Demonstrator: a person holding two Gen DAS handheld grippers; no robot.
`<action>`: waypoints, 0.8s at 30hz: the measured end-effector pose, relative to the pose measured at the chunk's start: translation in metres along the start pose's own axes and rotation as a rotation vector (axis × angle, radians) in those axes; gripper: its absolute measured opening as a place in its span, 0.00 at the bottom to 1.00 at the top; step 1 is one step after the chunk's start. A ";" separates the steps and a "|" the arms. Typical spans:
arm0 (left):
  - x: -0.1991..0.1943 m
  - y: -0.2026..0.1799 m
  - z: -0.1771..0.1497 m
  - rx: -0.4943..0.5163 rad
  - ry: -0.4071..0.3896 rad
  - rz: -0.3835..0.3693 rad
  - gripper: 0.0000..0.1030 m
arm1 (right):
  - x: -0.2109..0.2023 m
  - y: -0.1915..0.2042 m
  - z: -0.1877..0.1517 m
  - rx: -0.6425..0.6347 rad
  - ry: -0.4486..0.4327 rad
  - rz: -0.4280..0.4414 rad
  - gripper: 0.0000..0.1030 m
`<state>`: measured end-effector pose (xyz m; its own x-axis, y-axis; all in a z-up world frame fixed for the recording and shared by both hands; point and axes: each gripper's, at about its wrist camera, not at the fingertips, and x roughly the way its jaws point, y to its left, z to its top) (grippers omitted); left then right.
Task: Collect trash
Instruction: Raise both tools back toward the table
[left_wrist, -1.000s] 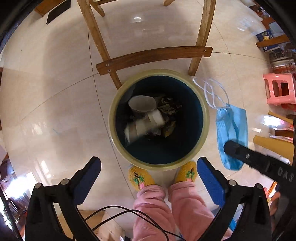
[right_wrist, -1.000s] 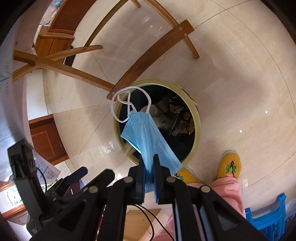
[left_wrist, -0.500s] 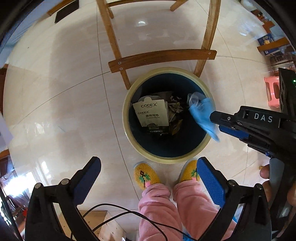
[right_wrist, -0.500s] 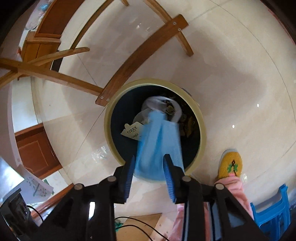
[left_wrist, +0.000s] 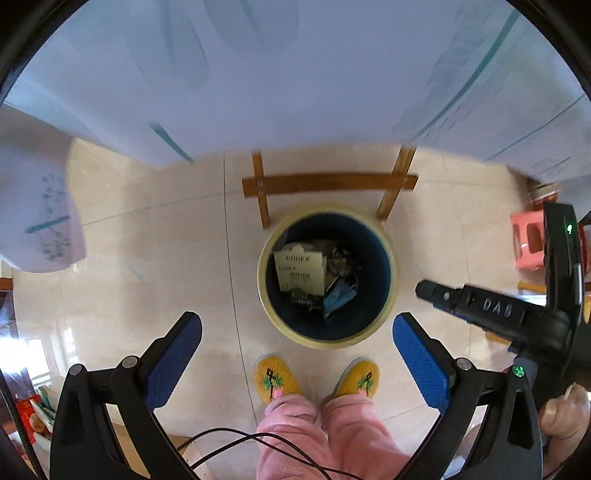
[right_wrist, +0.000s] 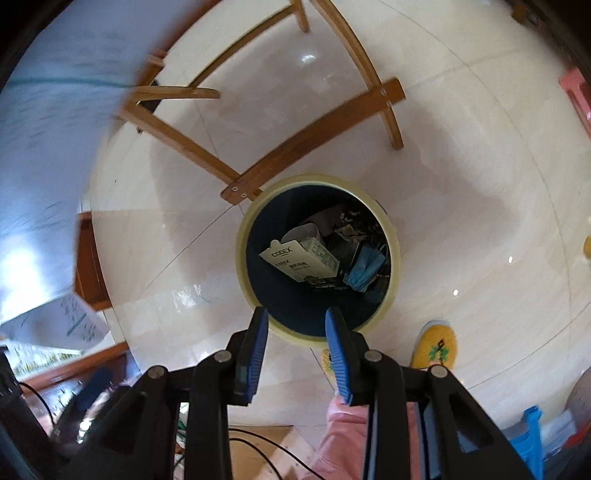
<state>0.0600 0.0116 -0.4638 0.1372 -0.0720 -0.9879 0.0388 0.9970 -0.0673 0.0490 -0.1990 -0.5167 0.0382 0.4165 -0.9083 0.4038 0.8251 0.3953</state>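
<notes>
We have just let go of the blue face mask (right_wrist: 364, 271): a second ago it hung pinched between the fingers of our right gripper (right_wrist: 297, 350) above the trash bin (right_wrist: 243, 258), and now it lies crumpled inside the bin, on the right side of the heap, just beside the white CODEX box (right_wrist: 301, 260). The left wrist view shows the same, the mask (left_wrist: 340, 295) resting low against the box (left_wrist: 299, 271) within the bin's pale rim (left_wrist: 264, 295). Our right fingers now stand parted with nothing between them, only the bin's near rim and the floor showing through the gap. The left gripper (left_wrist: 297, 350) has its fingers spread wide and empty, pointing down at the bin and our yellow slippers (left_wrist: 275, 380). Both views have pulled back from the bin, and blurred sheets of paper (left_wrist: 295, 74) on a higher edge now fill the top of the left view. We judge this piece of trash collected; both grippers are free for the next item, wherever it lies
</notes>
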 end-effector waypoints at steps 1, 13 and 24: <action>-0.007 -0.001 0.001 0.002 -0.009 -0.001 0.99 | -0.008 0.004 -0.002 -0.009 -0.003 0.004 0.31; -0.150 -0.004 0.005 0.021 -0.144 -0.063 0.99 | -0.125 0.068 -0.041 -0.140 -0.054 0.080 0.31; -0.272 -0.010 0.018 0.106 -0.275 -0.137 0.99 | -0.265 0.121 -0.059 -0.287 -0.266 0.081 0.31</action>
<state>0.0405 0.0203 -0.1918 0.3850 -0.2251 -0.8951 0.1764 0.9699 -0.1681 0.0337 -0.1865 -0.2201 0.3102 0.4025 -0.8612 0.1193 0.8823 0.4553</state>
